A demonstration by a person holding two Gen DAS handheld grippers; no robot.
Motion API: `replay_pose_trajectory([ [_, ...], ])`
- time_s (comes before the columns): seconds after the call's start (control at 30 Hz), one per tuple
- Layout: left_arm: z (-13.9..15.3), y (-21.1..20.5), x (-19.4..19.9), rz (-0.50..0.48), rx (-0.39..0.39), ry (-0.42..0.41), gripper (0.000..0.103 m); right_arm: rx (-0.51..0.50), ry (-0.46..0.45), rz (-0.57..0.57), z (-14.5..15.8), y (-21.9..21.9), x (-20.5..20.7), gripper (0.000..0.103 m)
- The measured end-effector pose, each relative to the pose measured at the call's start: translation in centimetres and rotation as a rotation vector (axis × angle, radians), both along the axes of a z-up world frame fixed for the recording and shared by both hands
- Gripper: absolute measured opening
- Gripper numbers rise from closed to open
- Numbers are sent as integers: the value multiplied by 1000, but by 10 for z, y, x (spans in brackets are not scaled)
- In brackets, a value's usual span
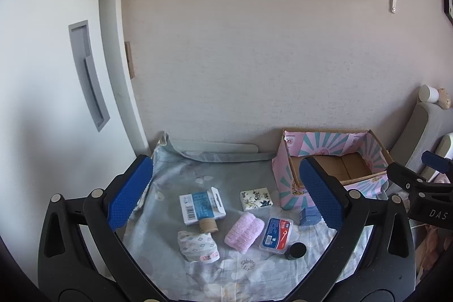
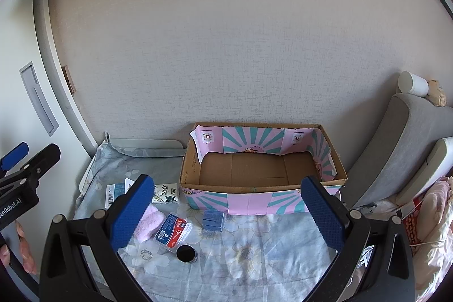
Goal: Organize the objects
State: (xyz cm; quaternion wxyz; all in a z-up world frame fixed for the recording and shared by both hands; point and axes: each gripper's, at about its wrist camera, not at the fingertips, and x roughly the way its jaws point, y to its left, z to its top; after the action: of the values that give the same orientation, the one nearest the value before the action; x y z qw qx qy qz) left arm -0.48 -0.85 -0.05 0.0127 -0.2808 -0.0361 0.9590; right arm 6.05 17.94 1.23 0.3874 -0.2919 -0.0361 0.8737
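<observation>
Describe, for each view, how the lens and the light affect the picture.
Left wrist view: fisheye bends the door frame into a curve, corners black, soft even daylight. Right wrist view: the same bowing, the cardboard box sharp, its floor evenly lit, no glare.

Both grippers: black frames w/ silver screws, textured blue fingers (image 1: 128, 193), white lettering.

I see a floral cloth (image 1: 254, 177) covering the bench, lower centre of frame, carrying 8 small items, among them a pink towel (image 1: 244, 231), beside a cardboard box (image 2: 263, 169) at right.
</observation>
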Motion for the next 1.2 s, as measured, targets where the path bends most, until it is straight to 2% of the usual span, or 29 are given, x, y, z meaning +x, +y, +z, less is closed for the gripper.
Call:
replay_pose_trajectory([
  [1.2, -2, -1, 7, -39, 33, -19, 103, 13, 5, -55, 0, -11, 1, 103],
])
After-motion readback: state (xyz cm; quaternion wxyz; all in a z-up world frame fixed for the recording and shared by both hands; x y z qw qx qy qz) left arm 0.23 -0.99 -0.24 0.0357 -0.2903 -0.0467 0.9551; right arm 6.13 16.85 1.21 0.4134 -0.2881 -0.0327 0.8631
